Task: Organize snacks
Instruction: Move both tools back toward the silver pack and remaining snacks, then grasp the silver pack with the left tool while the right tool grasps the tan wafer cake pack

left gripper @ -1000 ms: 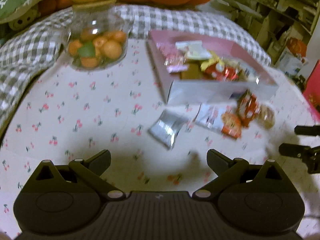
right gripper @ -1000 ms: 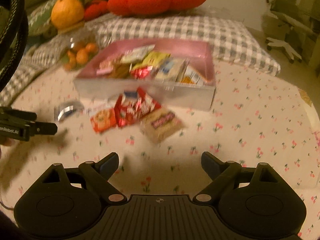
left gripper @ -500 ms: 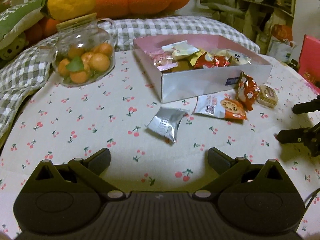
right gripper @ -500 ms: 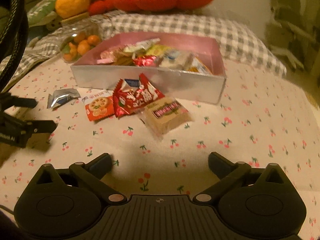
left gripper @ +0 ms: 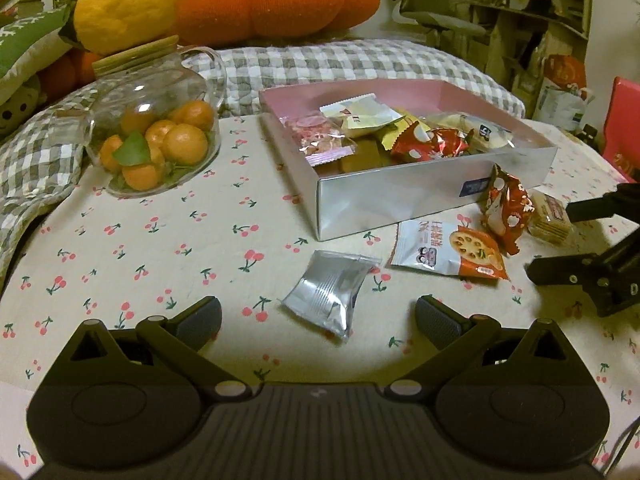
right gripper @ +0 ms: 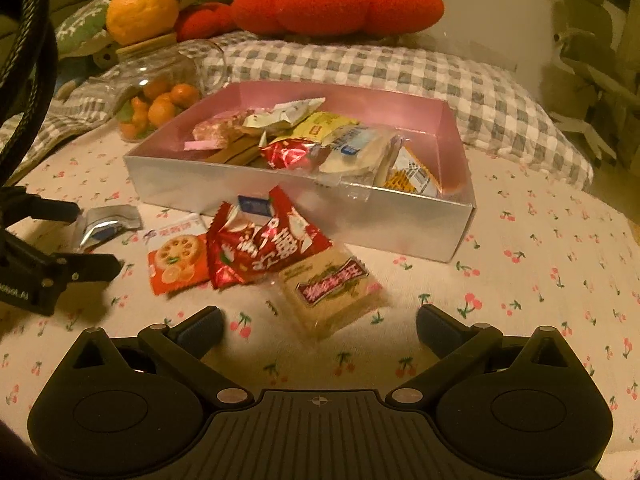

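A silver box with a pink inside holds several snack packets. In front of it on the cherry-print cloth lie a silver packet, an orange-and-white cracker packet, a red packet and a beige wafer packet. My left gripper is open, with the silver packet lying just ahead of its fingers. My right gripper is open wide, and the wafer packet's near end lies between its fingertips, untouched.
A glass jar of small oranges stands left of the box. A checked quilt and plush cushions line the far edge of the cloth. Shelves and a chair stand beyond on the right.
My right gripper has opened wider and moved forward and down toward the wafer packet. The left gripper has rolled a little and barely shifted; the silver packet now sits between its fingers' lines.
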`<state>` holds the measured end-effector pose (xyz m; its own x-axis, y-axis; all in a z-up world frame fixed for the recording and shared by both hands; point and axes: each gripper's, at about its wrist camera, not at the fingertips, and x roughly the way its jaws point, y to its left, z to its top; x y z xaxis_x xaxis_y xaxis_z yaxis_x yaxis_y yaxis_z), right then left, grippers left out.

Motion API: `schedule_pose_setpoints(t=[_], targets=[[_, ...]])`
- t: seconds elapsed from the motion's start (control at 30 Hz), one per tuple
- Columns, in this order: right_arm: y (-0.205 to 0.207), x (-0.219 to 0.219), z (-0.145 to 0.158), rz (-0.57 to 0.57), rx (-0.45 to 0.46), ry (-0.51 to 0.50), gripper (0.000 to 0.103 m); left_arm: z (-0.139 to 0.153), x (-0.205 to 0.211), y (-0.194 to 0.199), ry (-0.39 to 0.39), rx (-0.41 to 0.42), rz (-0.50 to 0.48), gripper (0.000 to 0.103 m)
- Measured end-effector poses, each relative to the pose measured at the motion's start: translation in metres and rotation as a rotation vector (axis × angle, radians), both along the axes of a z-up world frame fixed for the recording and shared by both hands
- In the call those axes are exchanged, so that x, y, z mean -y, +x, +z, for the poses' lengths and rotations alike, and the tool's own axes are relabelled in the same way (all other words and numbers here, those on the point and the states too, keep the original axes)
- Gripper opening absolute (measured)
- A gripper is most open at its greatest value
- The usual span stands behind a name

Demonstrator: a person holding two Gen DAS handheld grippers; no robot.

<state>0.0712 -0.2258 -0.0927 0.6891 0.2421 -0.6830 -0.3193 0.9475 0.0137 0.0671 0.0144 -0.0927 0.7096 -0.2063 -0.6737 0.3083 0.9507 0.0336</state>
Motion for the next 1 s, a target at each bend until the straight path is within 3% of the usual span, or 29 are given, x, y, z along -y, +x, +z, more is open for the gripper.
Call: schedule_pose_setpoints(t=[0.17,0.43,0.67,1.0], targets=[[0.009,0.001,0.000,-0.019,0.001,-0.007,0.103,0.002,0.001,0.001,-0.005,-0.003,-0.027,0.091],[0.010,0.004,0.005,-0.039,0.020,-0.027,0.100,0.007,0.006,-0.002,-0.004,-0.002,-0.066,0.062],[0.008,0.001,0.009,-0.021,0.019,-0.015,0.081,0.011,0.014,-0.004,0.002,-0.014,-0.088,0.035],[0.006,0.003,0.016,-0.028,0.017,0.011,0.049,0.016,0.019,-0.008,0.004,-0.026,-0.086,0.034]])
